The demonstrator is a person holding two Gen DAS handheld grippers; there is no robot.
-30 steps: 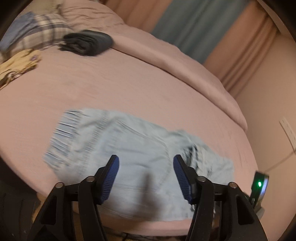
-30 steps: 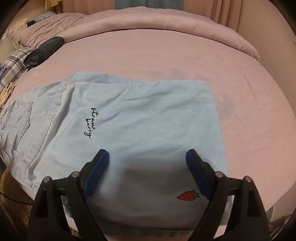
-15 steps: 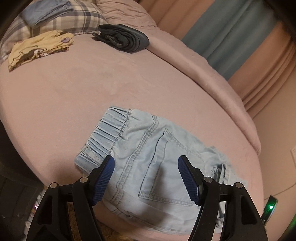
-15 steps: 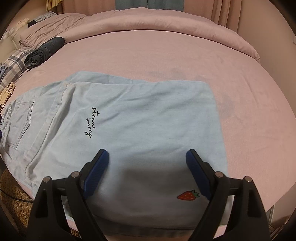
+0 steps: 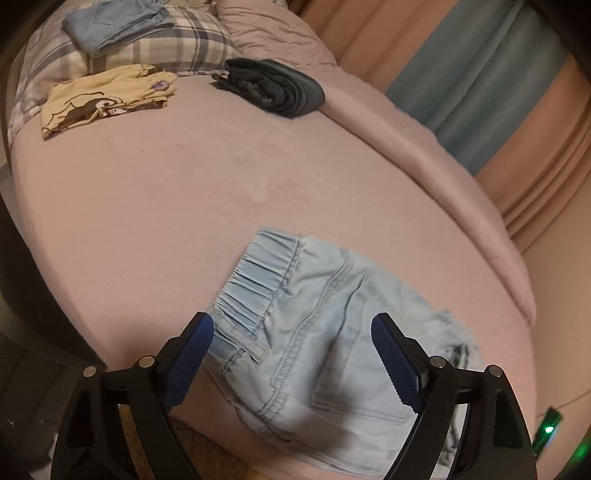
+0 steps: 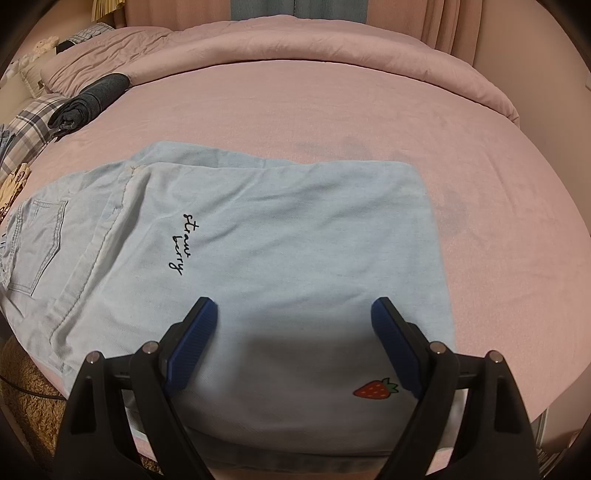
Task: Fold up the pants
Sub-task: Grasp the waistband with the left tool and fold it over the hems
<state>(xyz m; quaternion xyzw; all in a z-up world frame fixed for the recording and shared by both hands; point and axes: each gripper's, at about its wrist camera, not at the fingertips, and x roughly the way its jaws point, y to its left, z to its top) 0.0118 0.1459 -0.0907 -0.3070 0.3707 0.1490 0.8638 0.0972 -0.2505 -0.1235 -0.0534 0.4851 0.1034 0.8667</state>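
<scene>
Left claw opening, right claw spread, both above pants lying crosswise, waistband left.

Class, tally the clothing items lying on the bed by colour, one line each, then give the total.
Light blue denim pants: 1
Folded blue garment on the plaid pillow: 1
Yellow printed garment: 1
Dark grey rolled garment: 1
Total: 4

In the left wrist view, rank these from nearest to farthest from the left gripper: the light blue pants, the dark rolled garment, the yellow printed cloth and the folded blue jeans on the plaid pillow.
From the left gripper, jaws opening with nothing between them:
1. Light blue pants, directly beneath.
2. Dark rolled garment and yellow printed cloth, both far up the bed; too close to call.
3. Folded blue jeans, top left.
</scene>
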